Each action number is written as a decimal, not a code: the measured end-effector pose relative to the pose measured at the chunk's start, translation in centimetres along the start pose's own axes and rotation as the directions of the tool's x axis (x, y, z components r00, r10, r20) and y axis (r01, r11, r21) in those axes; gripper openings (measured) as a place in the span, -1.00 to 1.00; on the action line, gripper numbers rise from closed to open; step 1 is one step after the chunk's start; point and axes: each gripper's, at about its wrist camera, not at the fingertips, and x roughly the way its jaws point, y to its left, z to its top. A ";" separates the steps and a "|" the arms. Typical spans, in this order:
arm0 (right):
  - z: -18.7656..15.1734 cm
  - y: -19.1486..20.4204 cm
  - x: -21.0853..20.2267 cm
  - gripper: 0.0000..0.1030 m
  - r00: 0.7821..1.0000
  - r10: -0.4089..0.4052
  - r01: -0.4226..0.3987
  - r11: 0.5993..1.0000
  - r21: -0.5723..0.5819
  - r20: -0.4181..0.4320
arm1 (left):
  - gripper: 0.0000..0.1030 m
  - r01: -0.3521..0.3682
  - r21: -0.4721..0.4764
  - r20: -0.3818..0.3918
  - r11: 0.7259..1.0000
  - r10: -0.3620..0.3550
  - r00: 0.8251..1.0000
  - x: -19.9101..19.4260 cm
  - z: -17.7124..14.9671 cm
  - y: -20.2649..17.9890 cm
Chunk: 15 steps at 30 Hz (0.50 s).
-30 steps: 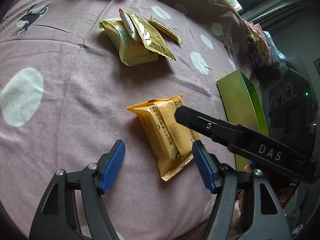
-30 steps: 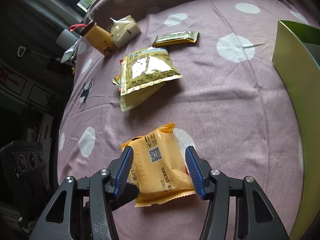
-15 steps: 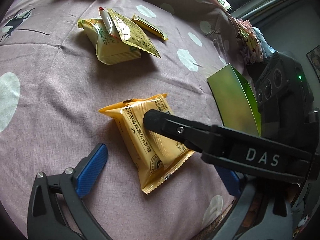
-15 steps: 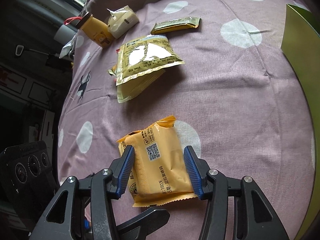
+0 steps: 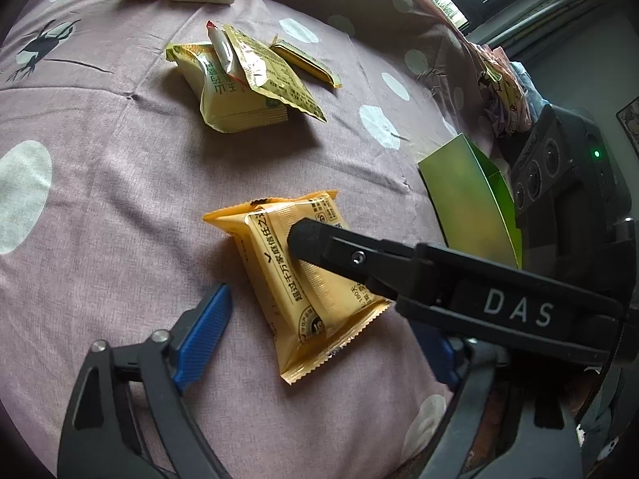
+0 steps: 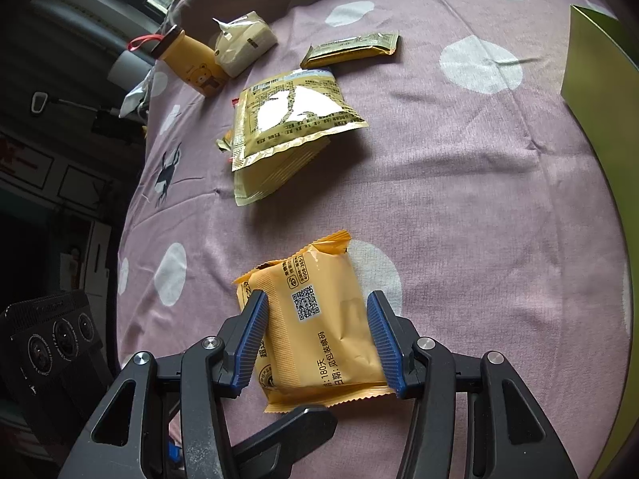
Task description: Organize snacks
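Observation:
An orange snack packet (image 5: 303,279) lies flat on the purple dotted bedspread (image 5: 100,183). In the right wrist view the packet (image 6: 319,327) sits between my right gripper's (image 6: 319,339) blue pads, which are open around its sides. The right gripper's black finger (image 5: 359,255) crosses over the packet in the left wrist view. My left gripper (image 5: 319,335) is open and low in front of the packet; its right pad is hidden behind the right gripper. A green box (image 5: 471,203) stands to the right.
A pile of yellow-gold snack packets (image 5: 247,80) and a slim gold bar (image 5: 307,62) lie further back. A bear-print cup (image 6: 195,68) and a cream packet (image 6: 243,44) sit at the far edge. The green box wall (image 6: 599,80) rises at right.
The right gripper has slid forward so its pads now flank the orange packet. The left gripper has drawn back and shifted, its view turning left of the packet.

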 end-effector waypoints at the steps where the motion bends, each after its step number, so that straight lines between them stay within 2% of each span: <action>1: 0.0 0.2 0.0 0.04 1.000 -0.007 0.007 1.000 -0.009 0.000 | 0.56 0.001 -0.003 0.002 1.000 -0.001 1.000 0.0 0.0 0.0; 2: 0.0 0.3 0.0 0.04 1.000 -0.011 0.011 1.000 -0.011 0.002 | 0.47 0.009 -0.009 0.004 1.000 -0.009 1.000 -0.1 -0.1 0.1; 3: 0.0 0.3 0.0 0.04 1.000 -0.009 0.009 1.000 -0.009 0.001 | 0.30 0.023 -0.017 0.002 1.000 -0.023 1.000 -0.1 -0.1 0.1; 11: -0.1 0.9 -0.2 0.04 1.000 -0.014 0.014 1.000 -0.028 0.009 | 0.27 0.027 0.023 0.029 0.999 -0.027 0.999 -0.4 -0.2 -0.7; 15: -0.3 1.6 -1.4 0.04 0.999 -0.003 0.005 0.999 -0.042 0.049 | 0.28 0.014 0.075 0.092 0.997 -0.021 0.996 -1.9 -0.1 -1.7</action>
